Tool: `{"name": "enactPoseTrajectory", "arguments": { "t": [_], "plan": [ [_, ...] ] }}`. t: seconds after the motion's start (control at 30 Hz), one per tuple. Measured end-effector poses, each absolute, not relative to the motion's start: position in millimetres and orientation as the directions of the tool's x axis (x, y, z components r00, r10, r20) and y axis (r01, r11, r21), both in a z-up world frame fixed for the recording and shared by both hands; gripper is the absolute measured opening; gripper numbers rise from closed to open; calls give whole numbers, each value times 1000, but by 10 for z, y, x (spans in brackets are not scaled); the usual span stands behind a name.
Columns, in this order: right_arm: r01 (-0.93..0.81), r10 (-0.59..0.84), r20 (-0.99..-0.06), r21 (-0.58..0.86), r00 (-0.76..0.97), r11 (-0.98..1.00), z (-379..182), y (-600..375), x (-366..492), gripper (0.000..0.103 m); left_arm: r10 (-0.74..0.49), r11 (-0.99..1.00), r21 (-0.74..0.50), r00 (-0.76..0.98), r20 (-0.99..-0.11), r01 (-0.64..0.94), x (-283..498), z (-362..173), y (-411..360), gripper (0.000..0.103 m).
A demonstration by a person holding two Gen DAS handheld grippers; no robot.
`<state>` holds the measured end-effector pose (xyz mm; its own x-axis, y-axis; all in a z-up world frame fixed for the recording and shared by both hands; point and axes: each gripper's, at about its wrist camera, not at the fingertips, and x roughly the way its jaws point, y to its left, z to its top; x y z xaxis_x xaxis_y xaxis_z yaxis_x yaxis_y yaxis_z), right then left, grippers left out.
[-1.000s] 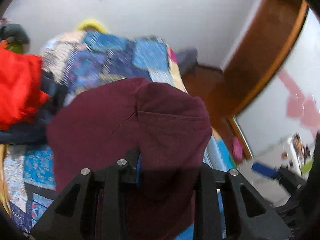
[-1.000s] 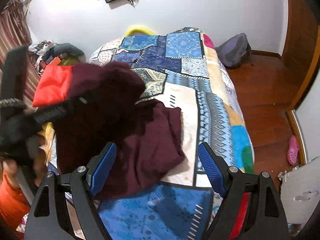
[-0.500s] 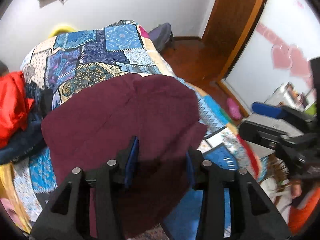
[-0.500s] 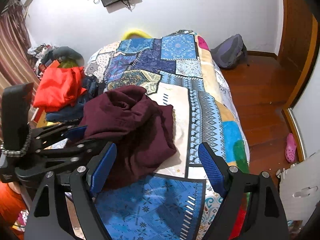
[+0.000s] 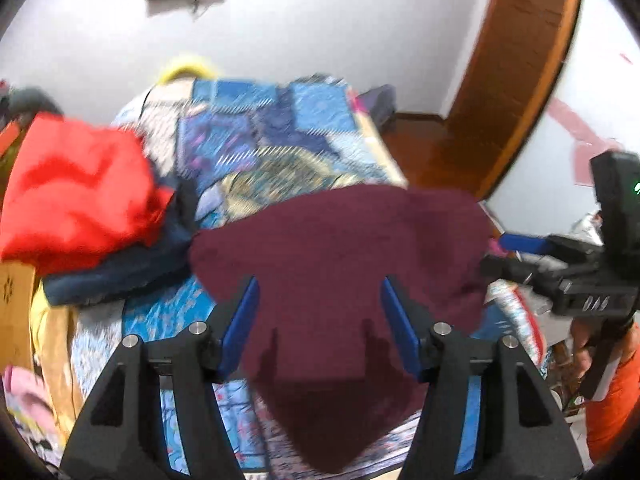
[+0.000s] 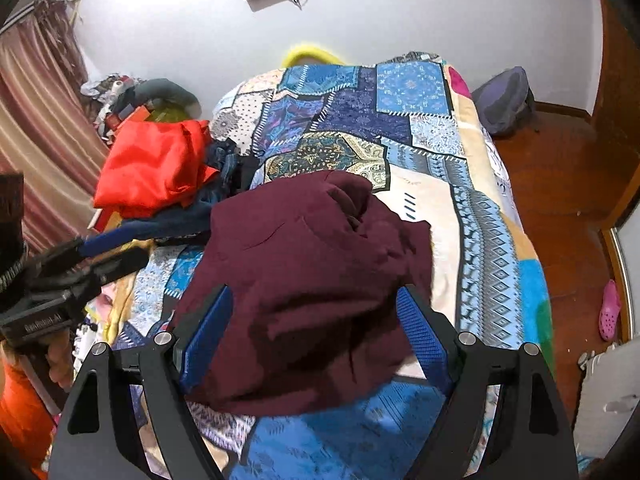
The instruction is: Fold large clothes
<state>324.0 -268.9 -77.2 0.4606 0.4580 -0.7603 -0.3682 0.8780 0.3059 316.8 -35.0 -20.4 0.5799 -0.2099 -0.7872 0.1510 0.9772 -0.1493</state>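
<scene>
A maroon garment (image 6: 308, 292) is lying in a loose, rumpled heap on the near part of a bed covered with a patchwork blanket (image 6: 404, 128) of blue, cream and gold panels. The left gripper (image 5: 318, 322) is hovering over the near edge of the garment; its jaws have just been opening and are now standing spread, with the cloth lying beneath and between the blue pads (image 5: 240, 328) but not pinched by them. The right gripper (image 6: 316, 334) is likewise hanging above the heap with its jaws spread wide, gripping nothing. In the right wrist view the left gripper is appearing at the left edge, near the garment's left side. To the far left of the garment, a red cloth (image 6: 154, 168) is resting on top of dark blue clothing (image 6: 172, 222). A grey bag (image 6: 504, 98) is sitting on the wooden floor (image 6: 560, 200) to the right of the bed, and a pink shoe (image 6: 610, 314) is lying nearer on that floor.
</scene>
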Motion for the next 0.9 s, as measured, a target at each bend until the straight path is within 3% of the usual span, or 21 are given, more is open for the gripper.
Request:
{"name": "enactPoseTrajectory", "arguments": {
  "t": [0.13, 0.37, 0.47, 0.63, 0.77, 0.9],
  "plan": [
    [-295, 415, -801, 310, 430, 904, -985, -2649, 3439, 81, -211, 978, -177, 515, -831, 114, 3212, -623, -160, 62],
    [-156, 508, -797, 485, 326, 860, -1335, -2819, 3693, 81, -223, 969, -146, 444, -868, 200, 3116, -1269, -264, 66],
    [-180, 493, -797, 459, 350, 870, -1284, -2760, 3651, 66, -222, 971, -153, 472, -853, 181, 3072, -1315, -225, 75],
    [-264, 426, -790, 340, 441, 903, -1070, -2617, 3514, 33, -261, 964, -200, 477, -839, 176, 3026, -1341, -148, 76],
    [-291, 387, -780, 272, 491, 917, -996, -2644, 3370, 28, -279, 959, -221, 459, -843, 176, 3011, -1282, -139, 76],
    [-252, 411, -795, 329, 447, 910, -1200, -2936, 3419, 28, -292, 955, -227, 461, -838, 193, 2949, -1266, -167, 76]
  ]
}}
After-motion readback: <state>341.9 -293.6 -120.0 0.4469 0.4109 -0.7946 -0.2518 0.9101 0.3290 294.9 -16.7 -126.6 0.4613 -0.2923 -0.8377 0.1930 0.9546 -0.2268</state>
